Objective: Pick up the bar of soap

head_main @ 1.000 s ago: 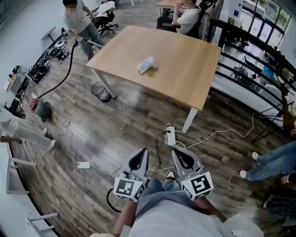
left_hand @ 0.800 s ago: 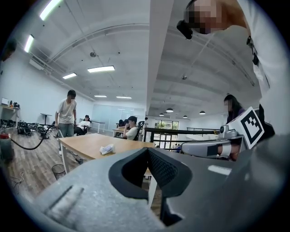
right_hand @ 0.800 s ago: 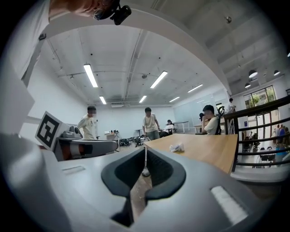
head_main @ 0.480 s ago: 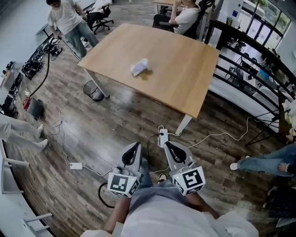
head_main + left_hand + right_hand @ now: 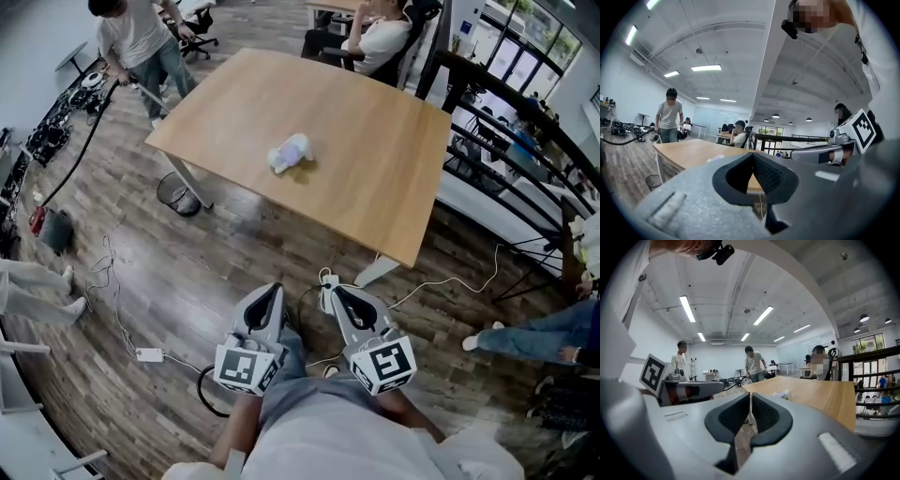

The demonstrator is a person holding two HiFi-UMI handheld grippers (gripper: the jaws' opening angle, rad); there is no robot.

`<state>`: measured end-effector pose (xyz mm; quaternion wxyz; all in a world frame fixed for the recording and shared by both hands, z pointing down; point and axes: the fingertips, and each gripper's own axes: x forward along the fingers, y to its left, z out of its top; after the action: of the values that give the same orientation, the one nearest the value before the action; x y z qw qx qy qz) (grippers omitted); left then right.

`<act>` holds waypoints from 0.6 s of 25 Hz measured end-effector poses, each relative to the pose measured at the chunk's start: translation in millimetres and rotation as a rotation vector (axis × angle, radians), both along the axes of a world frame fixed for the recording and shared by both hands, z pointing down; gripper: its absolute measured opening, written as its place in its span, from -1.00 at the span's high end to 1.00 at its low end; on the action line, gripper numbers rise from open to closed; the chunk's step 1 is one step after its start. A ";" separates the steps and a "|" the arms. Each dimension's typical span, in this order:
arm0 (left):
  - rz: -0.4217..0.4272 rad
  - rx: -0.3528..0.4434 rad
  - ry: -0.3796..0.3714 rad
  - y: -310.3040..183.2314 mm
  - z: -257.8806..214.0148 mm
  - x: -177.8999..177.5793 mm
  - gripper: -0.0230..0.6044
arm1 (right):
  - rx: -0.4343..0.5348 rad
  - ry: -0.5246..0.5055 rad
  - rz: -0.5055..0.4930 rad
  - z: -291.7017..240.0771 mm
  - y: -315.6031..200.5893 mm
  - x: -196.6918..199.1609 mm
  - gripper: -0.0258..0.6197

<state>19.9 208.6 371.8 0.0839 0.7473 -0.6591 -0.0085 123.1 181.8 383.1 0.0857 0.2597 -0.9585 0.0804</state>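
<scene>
Hand-held gripper (image 5: pixel 752 155) closed, empty, table (image 5: pixel 686 152) beyond

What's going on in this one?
A person stands on the floor, short of the light wooden table, with a grey gripper in each hand. The left hand-held gripper and the right hand-held gripper are both shut and empty, held low. The pale wrapped bar of soap lies on the tabletop, not yet reached.
</scene>
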 end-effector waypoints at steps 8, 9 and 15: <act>0.056 -0.039 0.028 -51.6 5.3 -91.5 0.92 | -0.022 0.044 0.039 7.6 -47.0 -90.1 0.87; 0.065 -0.038 0.029 -57.0 7.2 -102.1 0.92 | -0.022 0.048 0.042 8.4 -51.9 -101.2 0.87; 0.113 -0.049 0.036 -85.8 9.1 -150.2 0.92 | -0.016 0.084 0.058 9.8 -80.2 -149.5 0.87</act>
<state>-130.3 122.8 380.9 0.1144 0.7809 -0.6140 -0.0012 -26.5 101.6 392.9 0.1256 0.2900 -0.9454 0.0797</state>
